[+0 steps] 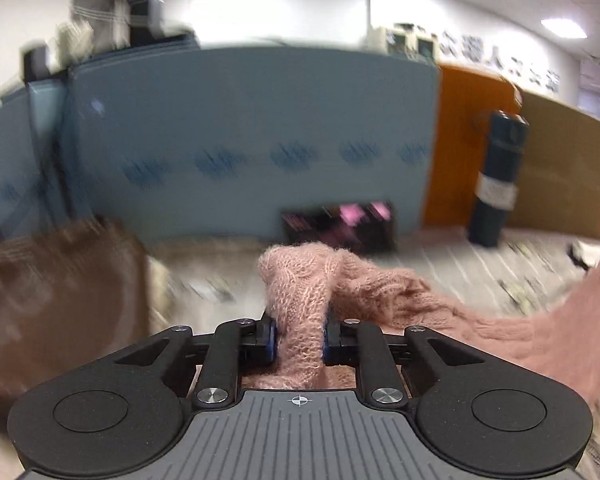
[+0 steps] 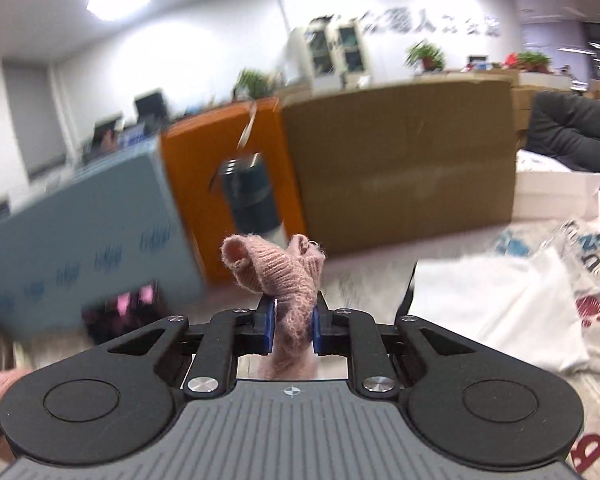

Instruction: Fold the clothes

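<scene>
The pink knit sweater (image 1: 296,308) fills the middle of the left wrist view, a bunched fold of it pinched between the blue pads of the left gripper (image 1: 299,342), which is clenched on the wool. From that pinch the fabric runs off to the right in a long drooping band toward the frame edge — so its long axis lies across the view, toward the other hand. Behind it stand a grey-blue box (image 1: 240,140) and a dark bottle (image 1: 498,180), all smeared by blur; the brown cloth (image 1: 60,300) at left is too blurred to identify.

In the right wrist view, the right gripper (image 2: 294,330) is likewise clamped on a narrower ribbed end of the sweater (image 2: 284,276), perhaps a cuff or hem, which sticks up past the pads. The span between the two grips is out of sight below the gripper body. White printed garments (image 2: 520,300) lie on the table to the right. Neither hand is plainly nearer; each holds one end.
</scene>
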`<act>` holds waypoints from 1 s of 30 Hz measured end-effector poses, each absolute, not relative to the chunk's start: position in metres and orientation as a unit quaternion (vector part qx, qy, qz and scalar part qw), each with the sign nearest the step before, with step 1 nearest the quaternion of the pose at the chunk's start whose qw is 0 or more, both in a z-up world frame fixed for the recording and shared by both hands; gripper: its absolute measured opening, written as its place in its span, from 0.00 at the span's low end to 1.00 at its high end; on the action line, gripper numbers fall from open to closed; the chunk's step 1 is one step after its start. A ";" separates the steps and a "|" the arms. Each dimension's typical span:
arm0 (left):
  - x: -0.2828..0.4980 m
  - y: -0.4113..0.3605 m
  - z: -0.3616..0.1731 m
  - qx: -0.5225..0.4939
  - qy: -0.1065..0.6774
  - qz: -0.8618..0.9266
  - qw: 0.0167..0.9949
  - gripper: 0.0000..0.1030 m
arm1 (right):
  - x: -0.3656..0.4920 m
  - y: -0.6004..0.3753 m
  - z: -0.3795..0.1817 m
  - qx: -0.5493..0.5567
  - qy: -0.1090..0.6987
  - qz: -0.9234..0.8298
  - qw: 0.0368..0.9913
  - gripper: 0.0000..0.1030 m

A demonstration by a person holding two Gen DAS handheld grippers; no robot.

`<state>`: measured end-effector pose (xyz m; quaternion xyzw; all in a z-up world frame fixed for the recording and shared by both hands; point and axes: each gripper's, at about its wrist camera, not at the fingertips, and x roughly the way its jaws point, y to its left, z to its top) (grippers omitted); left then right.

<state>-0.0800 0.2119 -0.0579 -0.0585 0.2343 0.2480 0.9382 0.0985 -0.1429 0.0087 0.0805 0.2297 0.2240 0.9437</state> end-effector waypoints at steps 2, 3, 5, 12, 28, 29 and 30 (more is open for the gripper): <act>-0.084 0.225 -0.053 -0.054 0.226 0.268 0.935 0.17 | 0.107 -0.148 0.011 0.092 0.224 0.216 0.946 0.15; -0.085 0.232 -0.053 -0.055 0.229 0.272 0.933 0.17 | 0.114 -0.148 0.005 0.095 0.234 0.215 0.943 0.15; -0.085 0.245 -0.058 -0.059 0.239 0.270 0.931 0.18 | 0.127 -0.147 -0.006 0.102 0.256 0.213 0.937 0.15; -0.064 0.264 -0.099 -0.038 0.323 0.222 0.919 0.23 | 0.167 -0.130 -0.069 0.067 0.354 0.208 0.909 0.15; -0.007 0.278 -0.087 0.055 0.406 -0.030 0.912 0.86 | 0.172 -0.175 -0.054 0.051 0.325 0.163 0.930 0.63; -0.004 0.278 -0.091 0.053 0.416 -0.040 0.907 0.85 | 0.169 -0.167 -0.055 0.049 0.338 0.189 0.921 0.64; -0.001 0.279 -0.095 0.052 0.426 -0.050 0.902 0.84 | 0.165 -0.158 -0.056 0.045 0.351 0.215 0.910 0.66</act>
